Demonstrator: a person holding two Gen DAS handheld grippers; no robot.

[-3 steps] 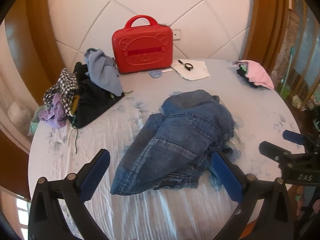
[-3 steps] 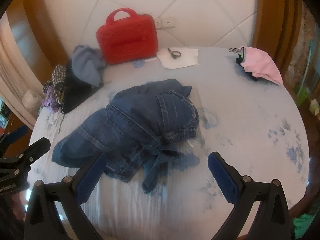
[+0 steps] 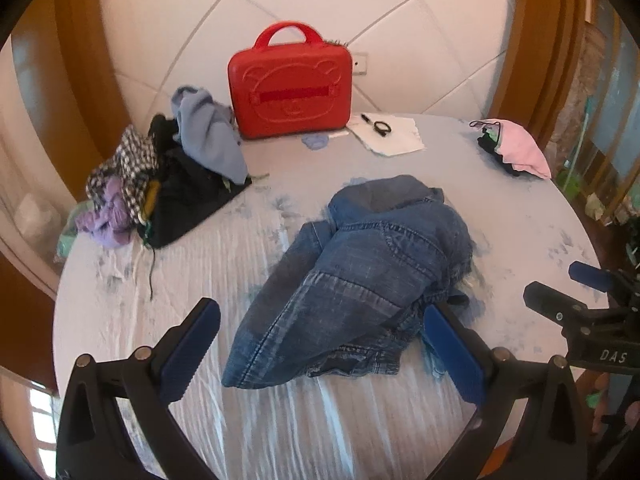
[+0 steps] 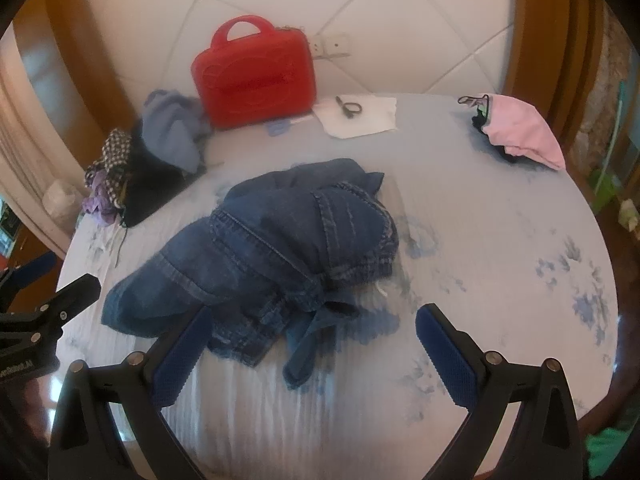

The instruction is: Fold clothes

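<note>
Denim garment (image 3: 360, 280) lies crumpled on the bed (image 3: 200, 264), its long axis slanting from near my left gripper (image 3: 320, 344) up toward the red case (image 3: 290, 88). It sits just ahead of both grippers. My left gripper and right gripper (image 4: 312, 340) gape fully wide, holding nothing.

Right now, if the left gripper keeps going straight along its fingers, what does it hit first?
Most likely the crumpled denim garment. The left gripper is open, angled down at the bed, and the denim's near edge lies between its fingers. Depth is unclear; nothing else sits in that line.
</note>
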